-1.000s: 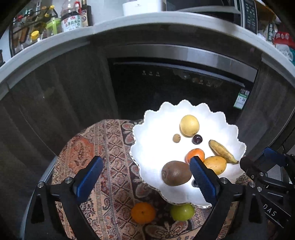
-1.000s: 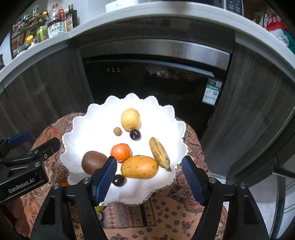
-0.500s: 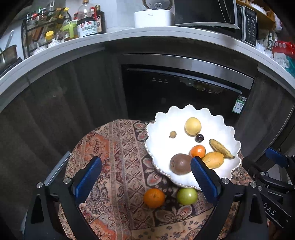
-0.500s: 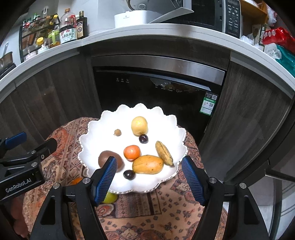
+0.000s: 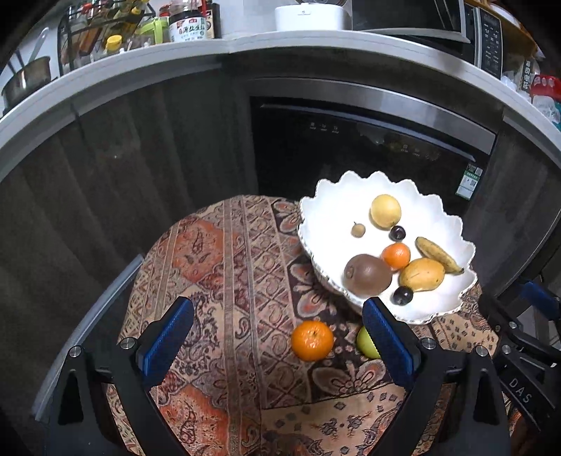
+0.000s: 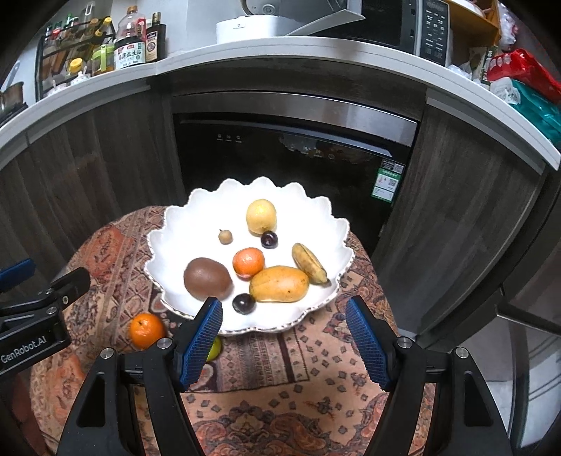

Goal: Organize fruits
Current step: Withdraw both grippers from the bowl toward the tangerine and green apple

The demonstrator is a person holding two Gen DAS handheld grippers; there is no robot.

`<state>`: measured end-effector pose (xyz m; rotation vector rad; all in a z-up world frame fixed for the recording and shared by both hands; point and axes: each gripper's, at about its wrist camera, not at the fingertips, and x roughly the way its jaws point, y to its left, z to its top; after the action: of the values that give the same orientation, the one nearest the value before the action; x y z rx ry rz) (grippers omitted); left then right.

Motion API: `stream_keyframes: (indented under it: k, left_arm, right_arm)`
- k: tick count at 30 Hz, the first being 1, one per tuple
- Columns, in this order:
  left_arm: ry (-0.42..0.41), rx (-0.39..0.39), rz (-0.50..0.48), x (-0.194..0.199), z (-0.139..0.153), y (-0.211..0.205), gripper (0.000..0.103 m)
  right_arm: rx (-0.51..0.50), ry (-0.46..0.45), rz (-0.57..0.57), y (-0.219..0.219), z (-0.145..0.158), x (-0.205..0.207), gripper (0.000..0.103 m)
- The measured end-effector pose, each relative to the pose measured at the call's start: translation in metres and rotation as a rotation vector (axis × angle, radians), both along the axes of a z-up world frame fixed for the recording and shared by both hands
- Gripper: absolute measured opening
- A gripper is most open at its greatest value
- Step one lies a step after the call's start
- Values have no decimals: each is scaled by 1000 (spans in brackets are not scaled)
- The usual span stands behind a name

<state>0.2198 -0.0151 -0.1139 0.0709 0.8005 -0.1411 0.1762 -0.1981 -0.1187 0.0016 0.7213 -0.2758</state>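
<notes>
A white scalloped bowl (image 5: 326, 207) (image 6: 175, 224) on a patterned tablecloth holds a kiwi (image 5: 367, 274) (image 6: 207, 279), a mandarin (image 6: 248, 262), a mango (image 6: 279, 284), a small banana (image 6: 309, 263), a yellow round fruit (image 6: 261, 216), two dark plums and a small brown fruit. An orange (image 5: 312, 340) (image 6: 146, 330) and a green fruit (image 5: 366, 343) (image 6: 214, 349) lie on the cloth in front of the bowl. My left gripper (image 5: 277, 331) is open and empty above the cloth, left of the bowl. My right gripper (image 6: 284, 328) is open and empty at the bowl's near rim.
The round table (image 5: 224, 252) stands against dark cabinets and a black built-in appliance (image 6: 294, 151). A counter above carries bottles (image 6: 129, 45), a white cooker and a microwave (image 6: 413, 24). The table edge drops off at left and right.
Both grippers have pulled back and up from the bowl. The orange and the green fruit on the cloth have come fully into view. Both stay open.
</notes>
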Motion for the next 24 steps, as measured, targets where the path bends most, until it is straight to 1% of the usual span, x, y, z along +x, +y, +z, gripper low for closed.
stream_keyframes:
  k: [2,8,13,21,24]
  left_arm:
    - [3,-4,1,-1,-8,0,98]
    - [16,-11,-3,-2,-29,-1,98]
    - [33,8,-4,3,-47,-4,98]
    - [64,22,-6,15,-77,-12,98]
    - [74,17,-4,20,-86,-14,97]
  right_arm:
    - [-7,-9,-19,-2,-3,-2,80]
    - [6,-9,-51,-7,-17,-2,80]
    - [8,3,-63,-8,-32,-1,80]
    - [25,45,-75,-10,-55,5,80]
    - [28,60,-77,-11,-62,7,80]
